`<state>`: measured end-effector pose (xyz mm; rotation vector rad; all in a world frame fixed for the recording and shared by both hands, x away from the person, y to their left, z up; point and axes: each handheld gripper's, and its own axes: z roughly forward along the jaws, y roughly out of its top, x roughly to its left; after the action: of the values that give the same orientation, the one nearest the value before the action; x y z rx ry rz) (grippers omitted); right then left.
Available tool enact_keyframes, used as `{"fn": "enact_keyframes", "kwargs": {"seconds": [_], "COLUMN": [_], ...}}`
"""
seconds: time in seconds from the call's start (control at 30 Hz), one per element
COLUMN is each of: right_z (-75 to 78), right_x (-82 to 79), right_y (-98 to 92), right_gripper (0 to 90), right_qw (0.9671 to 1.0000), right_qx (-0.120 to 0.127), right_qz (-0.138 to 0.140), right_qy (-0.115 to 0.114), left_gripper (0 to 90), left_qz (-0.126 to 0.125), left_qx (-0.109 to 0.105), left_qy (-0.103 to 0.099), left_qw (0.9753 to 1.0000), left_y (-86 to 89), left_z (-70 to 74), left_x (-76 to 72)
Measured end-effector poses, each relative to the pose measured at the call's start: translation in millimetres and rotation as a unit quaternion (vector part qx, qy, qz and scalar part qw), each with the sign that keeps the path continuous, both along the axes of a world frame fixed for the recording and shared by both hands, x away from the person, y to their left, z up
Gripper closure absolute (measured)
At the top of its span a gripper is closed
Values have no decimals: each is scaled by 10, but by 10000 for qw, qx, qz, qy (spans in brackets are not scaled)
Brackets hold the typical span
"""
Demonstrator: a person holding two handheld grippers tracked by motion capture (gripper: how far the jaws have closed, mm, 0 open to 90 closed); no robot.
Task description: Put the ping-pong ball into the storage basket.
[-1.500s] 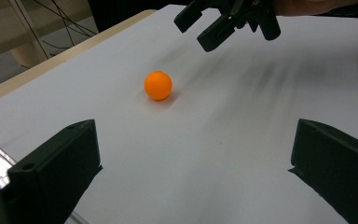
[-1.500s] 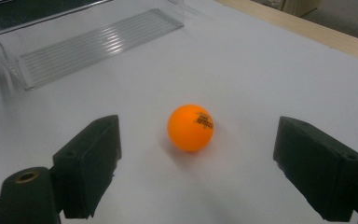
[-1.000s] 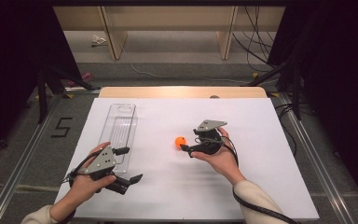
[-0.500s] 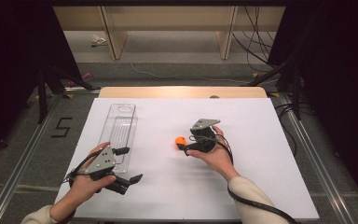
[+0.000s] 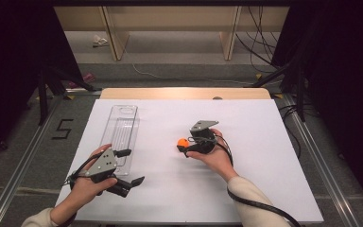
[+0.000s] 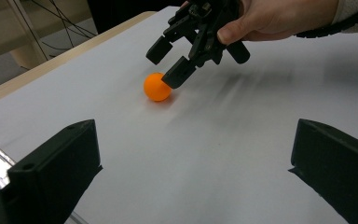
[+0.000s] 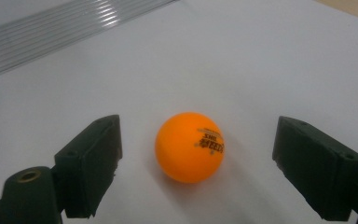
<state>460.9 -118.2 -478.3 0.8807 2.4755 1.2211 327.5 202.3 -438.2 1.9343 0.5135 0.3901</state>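
— Jaws on the right claw [image 7: 193, 158]: how do they stand?

— Spread wide, with the orange ball [image 7: 189, 146] sitting on the tabletop between them, a clear gap on each side. Nothing is gripped. In the right gripper view the ball has dark print on its side, and neither jaw touches it.

— And from farther off?

— In the left gripper view the right claw [image 6: 167, 65] tilts down over the ball [image 6: 157, 87], one jaw tip right at the ball's upper edge, the other jaw behind it. I cannot tell from there whether that tip touches. The right hand [image 6: 270, 16] wraps the claw's body from above.

— Where is the ball on the tabletop?

— Near the middle of the white tabletop [image 5: 264, 142], seen in the high view as a small orange dot [image 5: 183, 142] just at the right claw's [image 5: 183, 147] tips.

— The left claw?

— Released as well. The left claw [image 5: 128, 166] rests near the front left of the tabletop, jaws wide apart, held in the left hand [image 5: 87, 187]. Its upper jaw lies over the near end of a clear plastic tray [image 5: 123, 127], which runs lengthwise away from the person, well apart from the ball.
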Motion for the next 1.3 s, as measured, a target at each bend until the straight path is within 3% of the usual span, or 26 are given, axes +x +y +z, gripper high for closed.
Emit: {"fn": "enact_keyframes", "kwargs": {"seconds": [0.57, 1.13, 1.3], "right_z": [-104, -141, -138], "right_x": [44, 67, 67], "right_y": [114, 160, 162], "right_gripper": [295, 508, 511], "right_qw": [9997, 9994, 9994], "right_qx": [-195, -239, -247], "right_qz": [53, 129, 118], "right_qy": [101, 203, 205], "left_gripper": [8, 8, 8], "left_qz": [-7, -18, -13], "left_qx": [-13, -21, -26], "left_qy": [5, 15, 12], "left_qw": [10000, 10000, 10000], "left_y": [1, 1, 1], "left_z": [1, 0, 0], "left_x": [-1, -2, -3]}}
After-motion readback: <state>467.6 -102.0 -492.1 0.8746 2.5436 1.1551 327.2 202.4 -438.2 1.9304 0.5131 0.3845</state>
